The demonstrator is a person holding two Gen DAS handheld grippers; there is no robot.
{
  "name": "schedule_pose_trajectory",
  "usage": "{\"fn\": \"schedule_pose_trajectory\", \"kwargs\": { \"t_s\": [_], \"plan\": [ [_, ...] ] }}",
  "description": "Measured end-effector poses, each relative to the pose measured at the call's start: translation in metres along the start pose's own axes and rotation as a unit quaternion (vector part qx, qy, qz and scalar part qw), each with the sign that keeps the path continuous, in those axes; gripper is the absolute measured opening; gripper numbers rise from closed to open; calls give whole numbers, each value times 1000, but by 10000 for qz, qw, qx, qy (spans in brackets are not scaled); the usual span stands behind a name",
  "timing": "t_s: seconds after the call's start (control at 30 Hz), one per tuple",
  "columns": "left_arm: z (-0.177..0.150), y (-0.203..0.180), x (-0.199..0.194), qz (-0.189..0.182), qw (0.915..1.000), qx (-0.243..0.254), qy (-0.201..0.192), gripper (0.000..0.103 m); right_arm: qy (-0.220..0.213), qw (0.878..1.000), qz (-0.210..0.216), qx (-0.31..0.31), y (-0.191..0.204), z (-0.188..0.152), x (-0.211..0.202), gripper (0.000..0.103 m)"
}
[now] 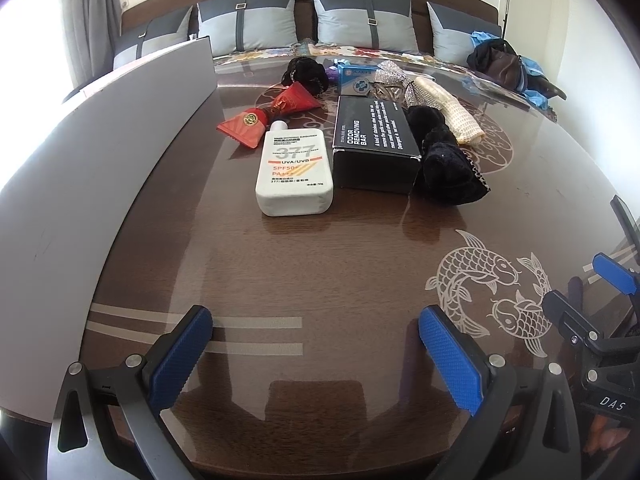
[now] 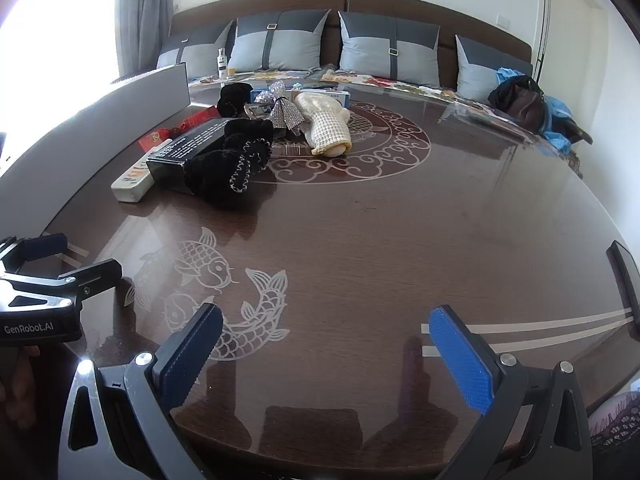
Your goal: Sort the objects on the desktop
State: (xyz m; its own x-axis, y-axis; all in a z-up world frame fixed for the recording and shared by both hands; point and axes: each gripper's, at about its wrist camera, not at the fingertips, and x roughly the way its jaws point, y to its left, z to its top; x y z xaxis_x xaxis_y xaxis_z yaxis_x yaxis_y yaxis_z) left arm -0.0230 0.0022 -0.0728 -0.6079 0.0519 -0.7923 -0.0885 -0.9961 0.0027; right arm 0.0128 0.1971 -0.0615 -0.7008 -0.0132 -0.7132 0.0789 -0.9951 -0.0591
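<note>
Both grippers hang wide apart and empty, left gripper [image 1: 316, 330] and right gripper [image 2: 326, 332], low over the glossy table [image 2: 400, 220]. The clutter sits well ahead: sunscreen bottle [image 1: 295, 170] beside the black box [image 1: 374, 142], black cloth [image 1: 448, 160] touching it. Risk, I'd say: grabbing one drags its neighbour across that slick top.

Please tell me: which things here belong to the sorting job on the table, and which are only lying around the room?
For the job:
sunscreen bottle
black box
black velvet bow
red tube
silver bow
cream knitted pouch
blue box

Just lying about:
cushions
bags on the bed
grey board
</note>
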Motion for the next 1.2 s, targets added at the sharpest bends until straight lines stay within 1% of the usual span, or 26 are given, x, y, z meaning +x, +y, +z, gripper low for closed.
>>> {"fn": "schedule_pose_trajectory", "kwargs": {
  "t_s": [0.3,0.63,0.73,1.03,1.2],
  "plan": [
    [-1,1,0,-68,9999,87,53,103,66,10000,-23,-18,-1,-1,2,103],
    [-5,8,-4,-210,9992,256,235,103,110,9999,17,34,-1,-2,5,103],
    [-6,9,-5,-209,9993,247,203,103,131,9996,130,220,-6,-3,6,103],
    [-8,9,-6,-150,9995,179,228,103,162,9996,85,219,-5,-2,8,103],
    [-8,9,-6,-124,9995,143,257,103,294,9992,29,278,-5,1,9,103]
  ]
}}
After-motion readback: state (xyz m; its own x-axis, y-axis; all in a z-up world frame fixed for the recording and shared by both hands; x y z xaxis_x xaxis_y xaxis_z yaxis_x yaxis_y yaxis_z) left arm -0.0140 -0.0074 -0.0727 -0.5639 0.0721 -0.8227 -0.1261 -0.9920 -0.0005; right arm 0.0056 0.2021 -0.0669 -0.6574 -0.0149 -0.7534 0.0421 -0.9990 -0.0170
